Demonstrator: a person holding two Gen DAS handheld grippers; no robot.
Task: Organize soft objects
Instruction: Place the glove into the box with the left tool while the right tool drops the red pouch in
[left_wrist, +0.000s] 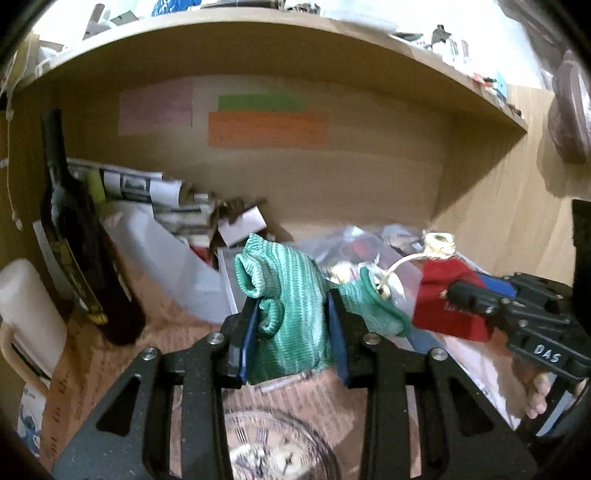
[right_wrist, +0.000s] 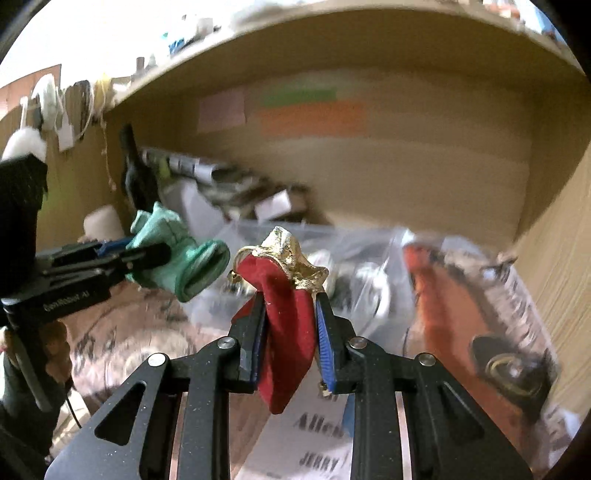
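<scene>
My left gripper (left_wrist: 291, 314) is shut on a green knitted sock (left_wrist: 291, 291) and holds it up inside a wooden shelf compartment. The sock also shows in the right wrist view (right_wrist: 177, 254), held by the left gripper (right_wrist: 147, 254). My right gripper (right_wrist: 290, 306) is shut on a red cloth pouch with a gold trim (right_wrist: 288, 317). In the left wrist view the red pouch (left_wrist: 447, 295) sits in the right gripper (left_wrist: 458, 291) at the right, close beside the sock.
A dark bottle (left_wrist: 74, 236) leans at the left wall, with a white jug (left_wrist: 26, 310) in front. Papers and boxes (left_wrist: 177, 206) pile at the back. Clear plastic bags (right_wrist: 369, 266) and an orange packet (right_wrist: 461, 306) lie on the right. The shelf board (left_wrist: 295, 40) is overhead.
</scene>
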